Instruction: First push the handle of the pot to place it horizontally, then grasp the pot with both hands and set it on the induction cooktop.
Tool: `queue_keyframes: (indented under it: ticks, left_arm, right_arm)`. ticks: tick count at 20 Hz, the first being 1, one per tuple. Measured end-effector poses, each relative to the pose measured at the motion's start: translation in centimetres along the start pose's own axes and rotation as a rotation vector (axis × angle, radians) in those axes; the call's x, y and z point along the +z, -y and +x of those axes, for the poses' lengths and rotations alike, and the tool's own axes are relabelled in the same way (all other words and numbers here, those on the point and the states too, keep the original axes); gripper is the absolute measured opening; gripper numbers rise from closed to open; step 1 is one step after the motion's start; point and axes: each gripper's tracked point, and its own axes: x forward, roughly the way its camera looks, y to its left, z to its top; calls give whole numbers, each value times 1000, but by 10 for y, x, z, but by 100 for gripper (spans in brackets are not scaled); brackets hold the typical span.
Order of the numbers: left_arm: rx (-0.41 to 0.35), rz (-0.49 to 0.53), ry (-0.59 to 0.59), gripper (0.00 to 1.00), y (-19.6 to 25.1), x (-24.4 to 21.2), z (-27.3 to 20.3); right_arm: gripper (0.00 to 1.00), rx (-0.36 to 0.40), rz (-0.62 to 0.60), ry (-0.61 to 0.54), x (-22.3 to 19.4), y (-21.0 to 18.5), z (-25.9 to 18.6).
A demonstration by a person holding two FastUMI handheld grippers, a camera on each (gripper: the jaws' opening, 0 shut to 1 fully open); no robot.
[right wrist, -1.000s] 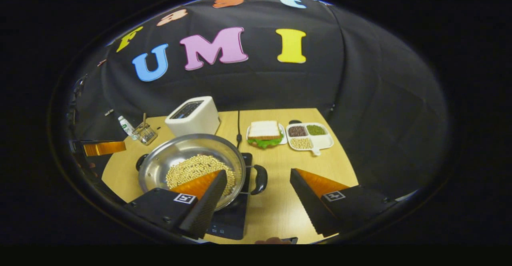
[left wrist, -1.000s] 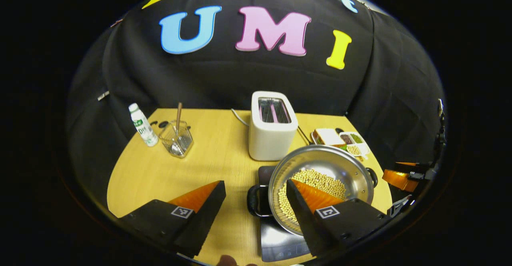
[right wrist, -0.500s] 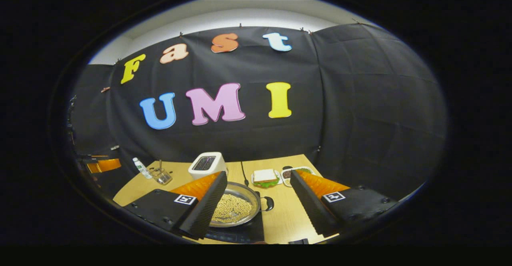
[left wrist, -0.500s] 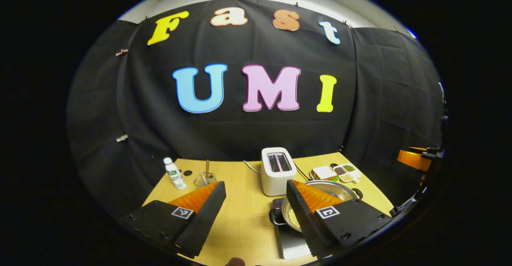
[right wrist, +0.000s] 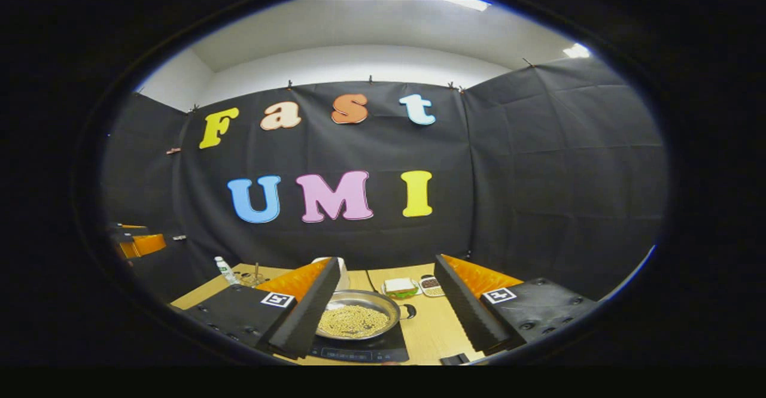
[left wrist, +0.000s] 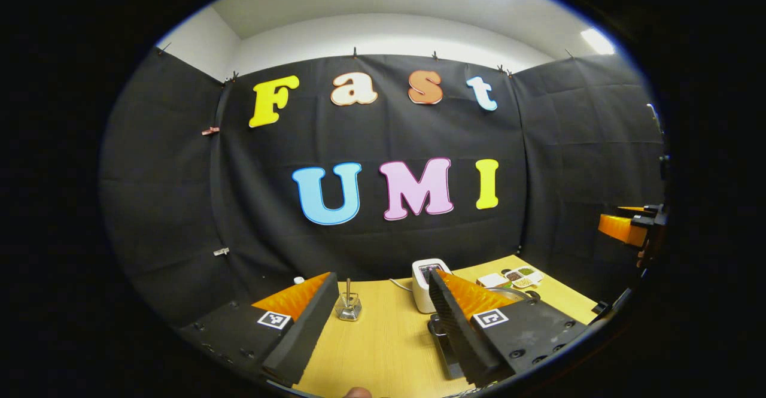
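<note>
A steel pot (right wrist: pixel 386 306) holding soybeans sits on the black induction cooktop (right wrist: pixel 359 352), with one black handle (right wrist: pixel 409 310) pointing right. In the right gripper view my right gripper (right wrist: pixel 388 266) hangs open, high above and well back from the pot, with nothing between its fingers. My left gripper (left wrist: pixel 380 283) is also open and empty. Its right finger hides most of the pot (left wrist: pixel 510 293), and a corner of the cooktop (left wrist: pixel 441 345) shows below. Each view catches the other gripper at its edge: the right gripper (left wrist: pixel 625 229) and the left gripper (right wrist: pixel 140 243).
On the wooden table (left wrist: pixel 383 350) stand a white toaster (left wrist: pixel 425 278), a glass with a stick (left wrist: pixel 348 307), a sandwich plate (right wrist: pixel 401 286) and a divided tray of beans (right wrist: pixel 429 284). A small bottle (right wrist: pixel 224 269) stands at the far left.
Both grippers have drawn back and up from the pot, staying open. The views have tilted upward, so the table has sunk low. The pot has stayed on the cooktop.
</note>
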Motion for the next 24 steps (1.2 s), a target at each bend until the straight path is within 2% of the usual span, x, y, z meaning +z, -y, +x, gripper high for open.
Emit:
queue_keyframes:
  ticks: [3, 6, 9, 13, 18, 24]
  left_arm:
    - [14, -32, 23, 94, -1, -4, -26]
    - [18, -108, 16, 95, 1, -17, -44]
    - [40, -147, -6, 95, -6, -27, -53]
    - [56, -126, -9, 95, -11, -28, -51]
    - [10, -128, -28, 95, 12, -39, -55]
    - [-11, -112, -33, 95, 23, -43, -50]
  right_arm:
    - [98, -28, -40, 10, -3, 3, -25]
    - [98, -16, -68, 33, -3, -3, -42]
    - [98, -2, -91, -1, -16, -4, -52]
    - [100, -1, -76, 16, -10, -1, -60]
    - [98, -35, -85, -15, -26, 13, -68]
    - [98, -62, -100, -9, -29, 22, -72]
